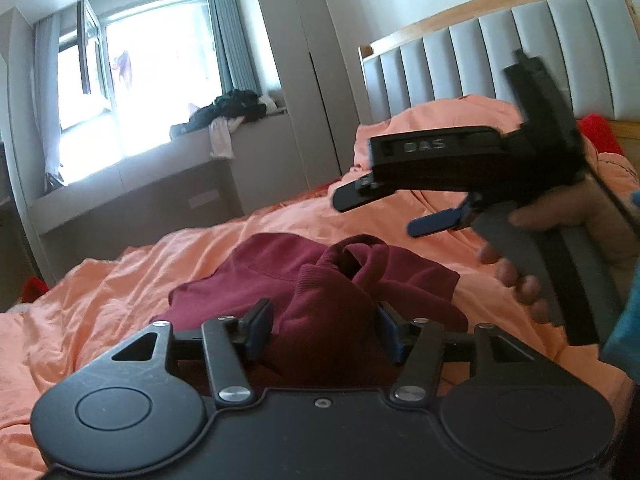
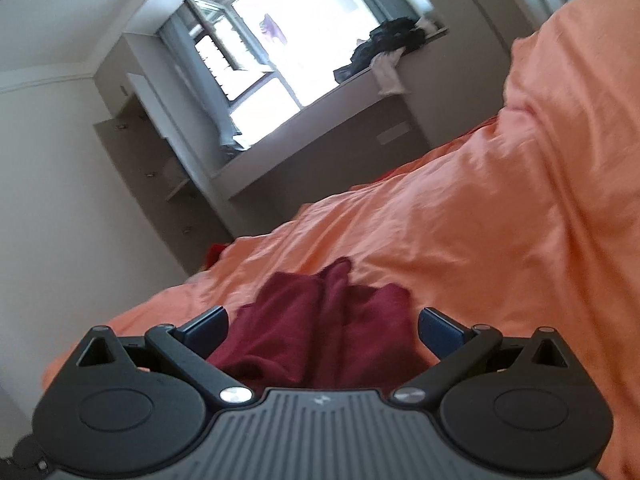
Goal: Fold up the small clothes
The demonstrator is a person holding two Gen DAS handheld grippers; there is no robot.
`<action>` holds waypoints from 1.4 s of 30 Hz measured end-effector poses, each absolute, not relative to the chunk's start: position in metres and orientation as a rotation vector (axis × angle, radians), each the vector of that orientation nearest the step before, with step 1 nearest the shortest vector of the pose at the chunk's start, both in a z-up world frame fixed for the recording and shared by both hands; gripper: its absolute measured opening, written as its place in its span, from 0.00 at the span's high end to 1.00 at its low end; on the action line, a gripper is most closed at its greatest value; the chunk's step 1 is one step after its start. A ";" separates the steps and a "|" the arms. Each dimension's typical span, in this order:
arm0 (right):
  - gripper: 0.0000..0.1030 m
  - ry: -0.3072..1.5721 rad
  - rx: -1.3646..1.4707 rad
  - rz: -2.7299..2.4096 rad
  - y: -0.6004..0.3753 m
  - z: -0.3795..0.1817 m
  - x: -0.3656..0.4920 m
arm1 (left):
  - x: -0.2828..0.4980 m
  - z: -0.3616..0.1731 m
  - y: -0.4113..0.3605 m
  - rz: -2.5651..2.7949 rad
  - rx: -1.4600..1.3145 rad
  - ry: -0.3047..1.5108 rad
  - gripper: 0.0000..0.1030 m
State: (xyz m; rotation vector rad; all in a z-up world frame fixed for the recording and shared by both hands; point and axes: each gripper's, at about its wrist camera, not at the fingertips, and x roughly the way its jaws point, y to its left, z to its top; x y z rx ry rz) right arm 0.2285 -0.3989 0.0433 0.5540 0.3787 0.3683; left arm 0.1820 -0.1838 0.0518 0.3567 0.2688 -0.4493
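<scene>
garment (image 1: 320, 280): deep maroon, plain, ribbed cuff, bunched between the left jaws
bedsheet (image 1: 120, 280): salmon orange, plain, spreading beyond both jaws
left gripper (image 1: 324, 330): black, blue pads
right gripper (image 2: 322, 330): black, blue pads, grey ridged body
headboard (image 1: 500, 52): pale grey panels, light wood frame
curtains (image 1: 224, 32): grey-blue

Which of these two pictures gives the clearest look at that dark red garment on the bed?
The left wrist view. There the dark red garment shows its ribbed edge and bunched folds, spread on the orange bedspread. The right wrist view shows it blurred and partly hidden behind the tool's body.
</scene>
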 end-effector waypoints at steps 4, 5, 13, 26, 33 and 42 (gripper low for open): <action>0.12 0.392 0.545 0.388 -0.387 0.043 0.243 | 0.175 0.046 -0.186 -0.443 0.399 0.256 0.58; 0.16 0.397 0.520 0.386 -0.383 0.043 0.247 | 0.175 0.046 -0.187 -0.441 0.402 0.258 0.60; 0.70 0.449 0.381 0.391 -0.357 0.036 0.260 | 0.173 0.041 -0.186 -0.432 0.402 0.267 0.77; 0.97 0.227 0.210 0.316 -0.355 0.075 0.225 | 0.178 0.059 -0.209 -0.490 0.304 0.253 0.85; 0.97 0.273 0.247 0.203 -0.386 0.070 0.221 | 0.188 0.042 -0.232 -0.538 0.327 0.319 0.84; 0.96 0.443 0.216 0.169 -0.382 0.048 0.236 | 0.193 0.034 -0.229 -0.575 0.337 0.368 0.67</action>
